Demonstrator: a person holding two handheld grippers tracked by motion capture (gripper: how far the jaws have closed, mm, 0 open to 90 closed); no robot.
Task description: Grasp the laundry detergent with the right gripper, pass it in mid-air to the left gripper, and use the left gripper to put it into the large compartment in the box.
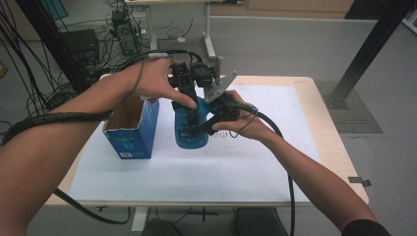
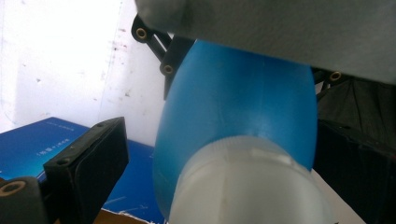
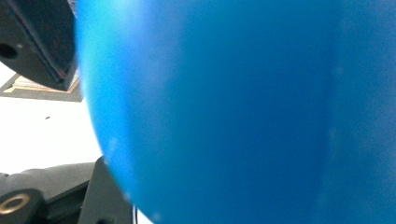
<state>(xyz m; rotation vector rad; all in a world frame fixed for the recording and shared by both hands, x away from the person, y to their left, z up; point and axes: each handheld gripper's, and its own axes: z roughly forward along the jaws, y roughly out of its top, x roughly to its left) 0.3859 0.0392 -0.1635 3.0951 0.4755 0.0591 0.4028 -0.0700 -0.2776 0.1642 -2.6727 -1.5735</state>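
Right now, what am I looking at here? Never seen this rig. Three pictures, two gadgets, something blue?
No robot here: a person holds a handheld two-jaw gripper in each hand. The high view looks down on the table, which is covered with white paper; the forearms come in from the bottom edge. The other two pictures come from small cameras riding on the grippers, looking along their black jaws.

On the table stands an open blue carton. Beside it is a blue bottle with a white cap.

The right gripper is shut on the bottle's body, which is why blue fills most of its picture. The left gripper comes down from above at the cap end; one jaw stands apart from the cap, so I cannot tell whether it grips.
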